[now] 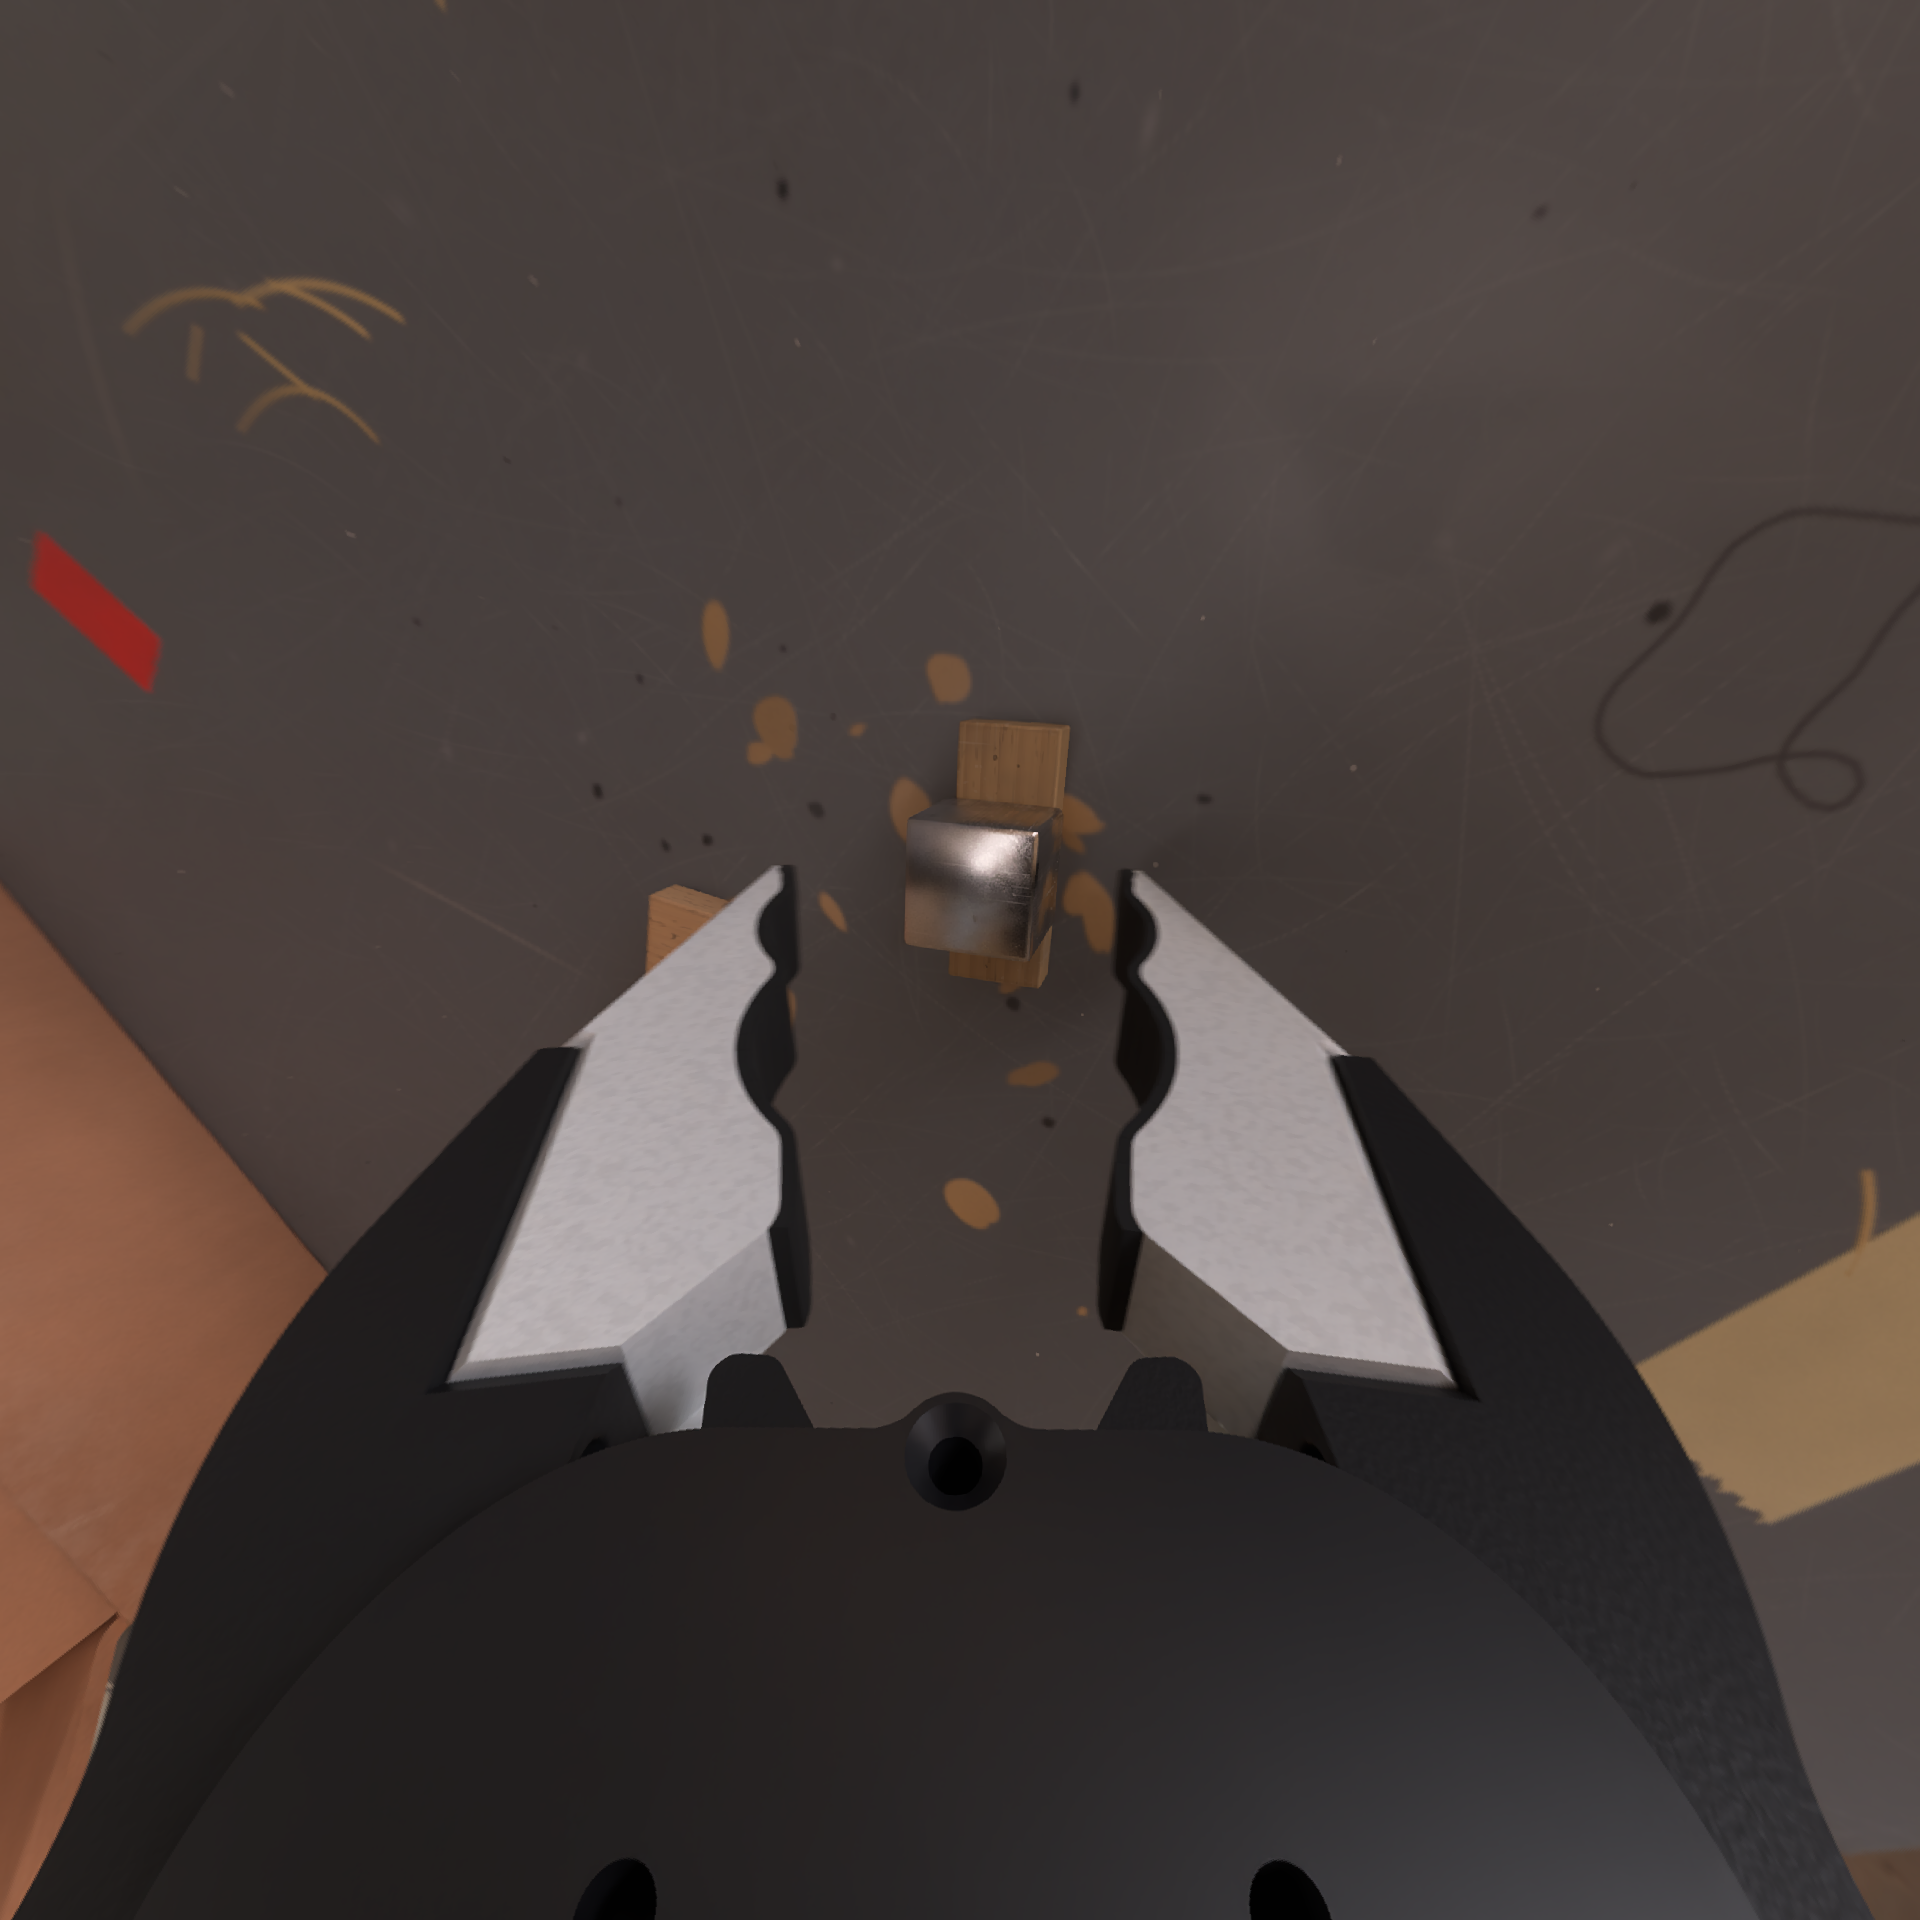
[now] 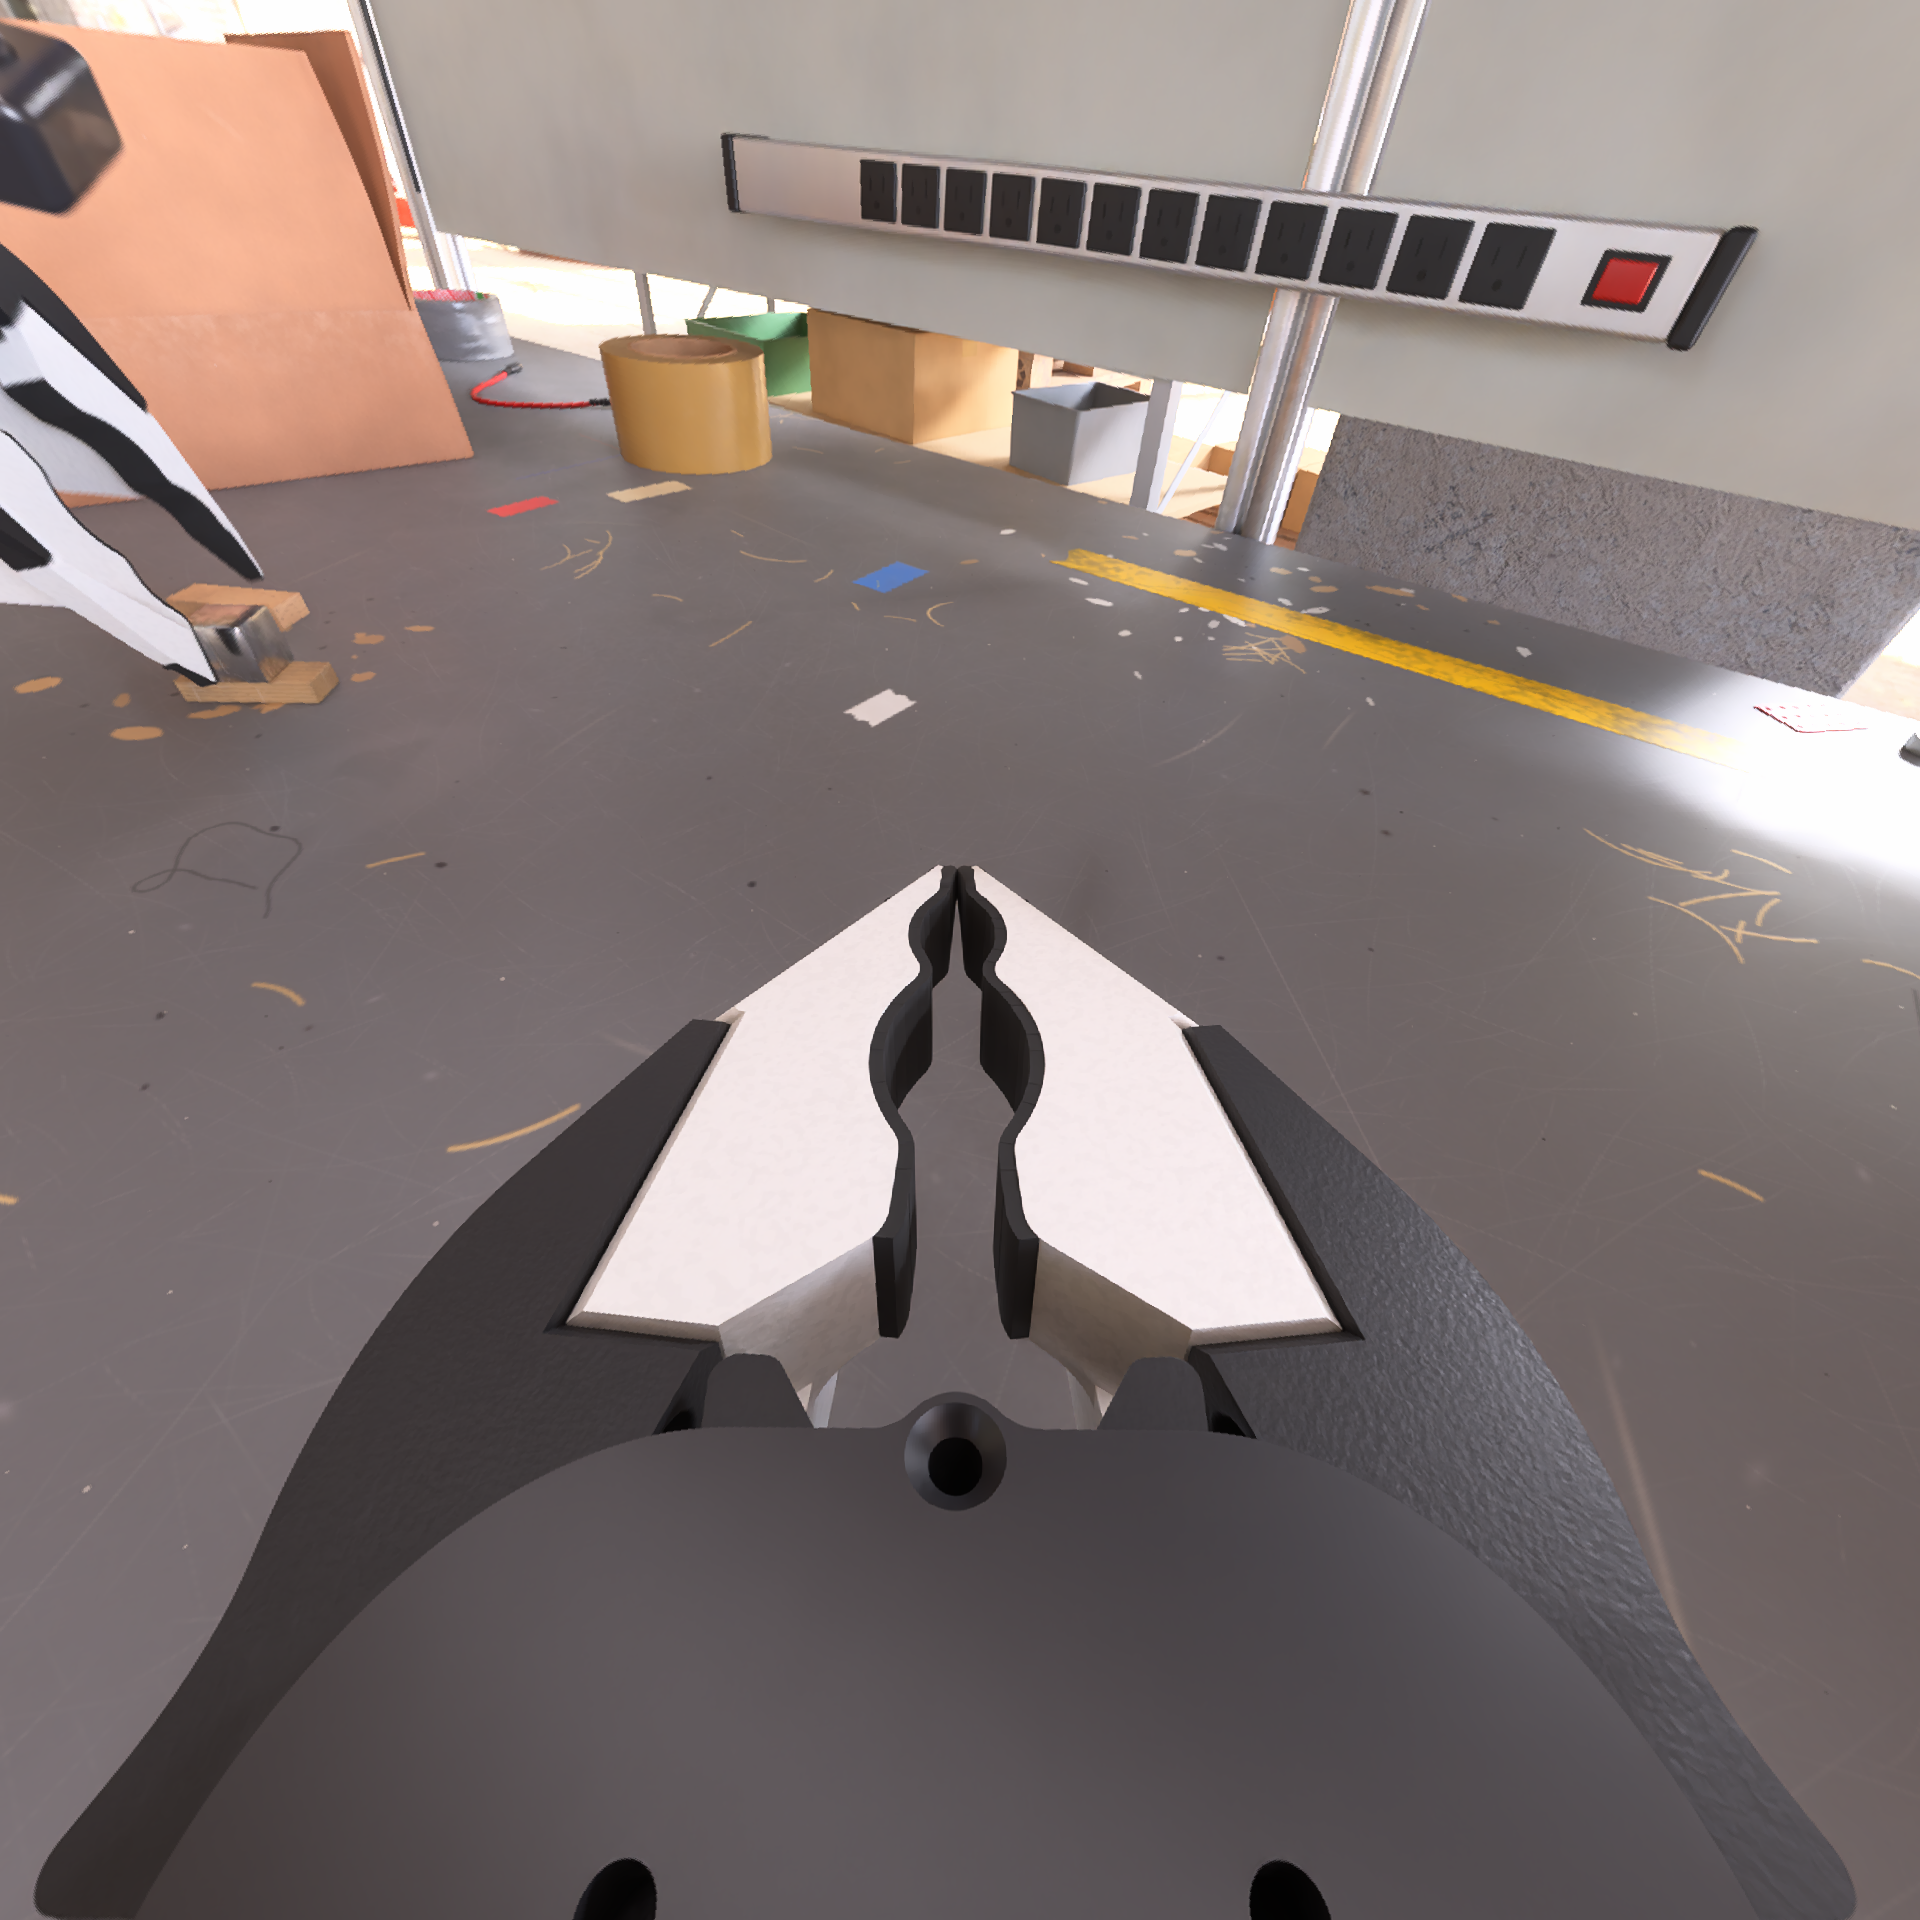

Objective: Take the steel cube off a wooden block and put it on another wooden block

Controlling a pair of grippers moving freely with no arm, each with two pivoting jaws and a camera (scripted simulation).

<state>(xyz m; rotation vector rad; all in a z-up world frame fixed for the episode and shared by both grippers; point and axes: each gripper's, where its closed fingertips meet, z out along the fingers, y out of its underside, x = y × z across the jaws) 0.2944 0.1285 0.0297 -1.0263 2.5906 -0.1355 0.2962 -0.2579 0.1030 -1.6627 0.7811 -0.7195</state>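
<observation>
Cube on a block, left gripper above it.

The cube [image 1: 974, 878] sits on one block [image 1: 1010, 764]; a second block [image 1: 673, 920] lies just to its left, partly behind a finger of the left gripper [image 1: 956, 883]. The right gripper [image 2: 956, 871] hangs well apart to the right.

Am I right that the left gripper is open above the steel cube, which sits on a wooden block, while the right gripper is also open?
Not quite: the right gripper is shut, fingertips together, as the right wrist view shows. The left gripper is open above the steel cube on its wooden block.

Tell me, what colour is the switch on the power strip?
Red. The switch sits at the power strip's right end, seen in the right wrist view.
</observation>
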